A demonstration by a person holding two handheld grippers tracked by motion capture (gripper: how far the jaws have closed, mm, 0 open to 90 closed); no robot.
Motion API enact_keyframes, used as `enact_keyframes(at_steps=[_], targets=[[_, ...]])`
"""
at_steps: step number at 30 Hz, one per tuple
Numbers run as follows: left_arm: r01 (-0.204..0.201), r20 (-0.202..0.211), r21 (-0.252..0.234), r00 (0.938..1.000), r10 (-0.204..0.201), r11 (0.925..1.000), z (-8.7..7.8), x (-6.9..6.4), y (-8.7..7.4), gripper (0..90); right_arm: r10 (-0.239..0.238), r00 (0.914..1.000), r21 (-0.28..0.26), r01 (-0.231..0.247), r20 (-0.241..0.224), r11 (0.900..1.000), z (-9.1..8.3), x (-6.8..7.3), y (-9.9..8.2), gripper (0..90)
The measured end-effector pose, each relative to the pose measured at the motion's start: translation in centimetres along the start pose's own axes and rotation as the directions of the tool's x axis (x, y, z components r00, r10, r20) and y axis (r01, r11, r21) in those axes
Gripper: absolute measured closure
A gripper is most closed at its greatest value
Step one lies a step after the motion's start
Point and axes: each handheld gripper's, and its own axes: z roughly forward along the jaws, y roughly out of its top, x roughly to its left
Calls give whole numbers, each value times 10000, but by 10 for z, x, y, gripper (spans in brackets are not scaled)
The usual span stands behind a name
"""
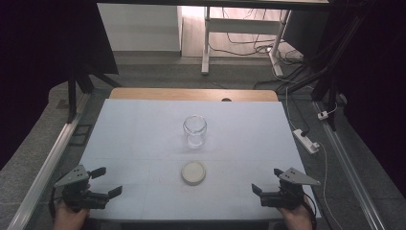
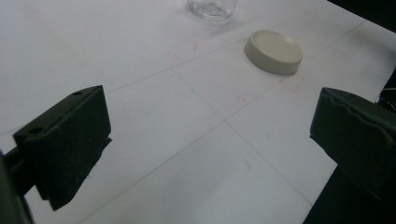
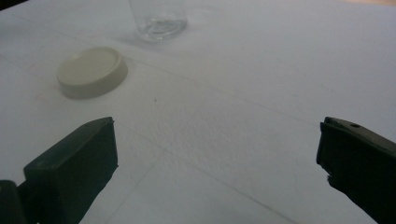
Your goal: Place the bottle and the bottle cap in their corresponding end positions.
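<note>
Both your grippers — left gripper, right gripper — sit wide open and empty. Steady the jar mid-table, then take the lid lying just before it — grip its rim squarely.

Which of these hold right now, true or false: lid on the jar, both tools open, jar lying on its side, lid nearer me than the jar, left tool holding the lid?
1. The lid sits on the jar. False: it lies flat on the table, apart from the jar.
2. Both the left tool and the right tool are open. True.
3. The jar lies on its side. False: it stands upright, mouth up.
4. The lid is nearer the person than the jar. True.
5. The left tool holds the lid. False: its jaws are empty, well away from the lid.
</note>
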Motion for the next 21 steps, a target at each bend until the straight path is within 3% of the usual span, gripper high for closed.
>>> enact_keyframes(at_steps=[6,16,21], targets=[[265,-342,299,9991,-255,9992,-6,3,-13,0,64,9998,331,-70,207,9994,-8,-2,-12,0],[-57,-1208,1415,9924,230,9899,-6,-4,-21,0,365,9986,956,-400,386,9946,-16,-6,-24,0],[-44,-1193,1560,9926,232,9878,-4,-4,-21,0,507,9977,1019,-551,451,9933,-16,-7,-25,0]])
